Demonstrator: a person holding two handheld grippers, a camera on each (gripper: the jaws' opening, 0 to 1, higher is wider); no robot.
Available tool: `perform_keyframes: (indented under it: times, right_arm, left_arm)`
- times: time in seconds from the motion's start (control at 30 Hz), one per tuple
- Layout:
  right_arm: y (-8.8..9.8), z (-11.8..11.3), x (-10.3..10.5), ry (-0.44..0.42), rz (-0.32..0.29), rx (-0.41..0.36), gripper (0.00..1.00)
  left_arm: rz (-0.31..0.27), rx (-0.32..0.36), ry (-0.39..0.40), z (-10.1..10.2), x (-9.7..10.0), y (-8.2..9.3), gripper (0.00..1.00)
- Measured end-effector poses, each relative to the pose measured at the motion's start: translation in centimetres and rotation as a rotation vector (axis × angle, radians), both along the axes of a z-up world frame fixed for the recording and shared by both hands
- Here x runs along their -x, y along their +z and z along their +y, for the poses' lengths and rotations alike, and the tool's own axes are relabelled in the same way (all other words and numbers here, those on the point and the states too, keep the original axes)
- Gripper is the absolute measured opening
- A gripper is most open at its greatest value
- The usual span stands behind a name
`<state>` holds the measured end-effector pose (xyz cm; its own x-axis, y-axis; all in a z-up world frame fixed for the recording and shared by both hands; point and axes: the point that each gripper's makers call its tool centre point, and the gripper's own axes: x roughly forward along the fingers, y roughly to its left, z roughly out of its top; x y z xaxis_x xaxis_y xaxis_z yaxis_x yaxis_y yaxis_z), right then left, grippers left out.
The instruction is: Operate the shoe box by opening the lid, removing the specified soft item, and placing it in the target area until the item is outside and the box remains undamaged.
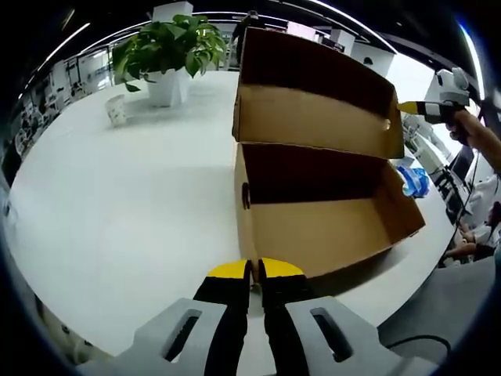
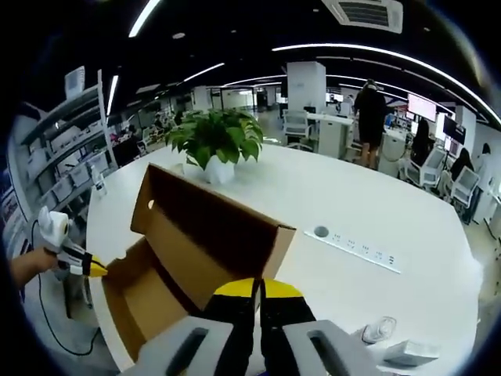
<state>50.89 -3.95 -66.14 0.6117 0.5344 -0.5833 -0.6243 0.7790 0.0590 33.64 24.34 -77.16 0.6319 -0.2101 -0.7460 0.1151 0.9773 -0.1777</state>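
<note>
A brown cardboard shoe box stands on the white table with its hinged lid raised upright. What shows of its inside is bare cardboard. My left gripper is shut, its yellow tips right at the box's near wall. In the right gripper view the left gripper touches the box's end corner. My right gripper is shut, just behind the lid of the box. In the left gripper view the right gripper, held by a hand, sits by the lid's side edge.
A potted plant and a small white cup stand at the far side of the table. A blue object lies beyond the box. A socket strip is set in the tabletop, with a glass nearby. People and chairs are behind.
</note>
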Motion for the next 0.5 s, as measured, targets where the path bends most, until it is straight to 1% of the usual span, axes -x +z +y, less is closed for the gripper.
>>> perform_keyframes:
  times: [0.2, 0.3, 0.47, 0.5]
  right_arm:
    - [0.3, 0.0, 0.7, 0.0, -0.022, -0.008, 0.0]
    - [0.4, -0.1, 0.7, 0.001, -0.036, -0.007, 0.0]
    - [0.5, -0.1, 1.3, -0.005, -0.039, -0.022, 0.0]
    - [0.5, -0.2, 1.1, -0.002, -0.044, -0.019, 0.0]
  left_arm:
    - [-0.002, 0.0, -0.003, 0.0, 0.0, 0.0, 0.02]
    - [-0.003, -0.003, -0.006, 0.0, 0.0, 0.0, 0.02]
    - [-0.004, -0.003, -0.008, -0.1, 0.0, 0.1, 0.02]
    - [-0.005, -0.002, -0.008, -0.1, 0.0, 0.1, 0.02]
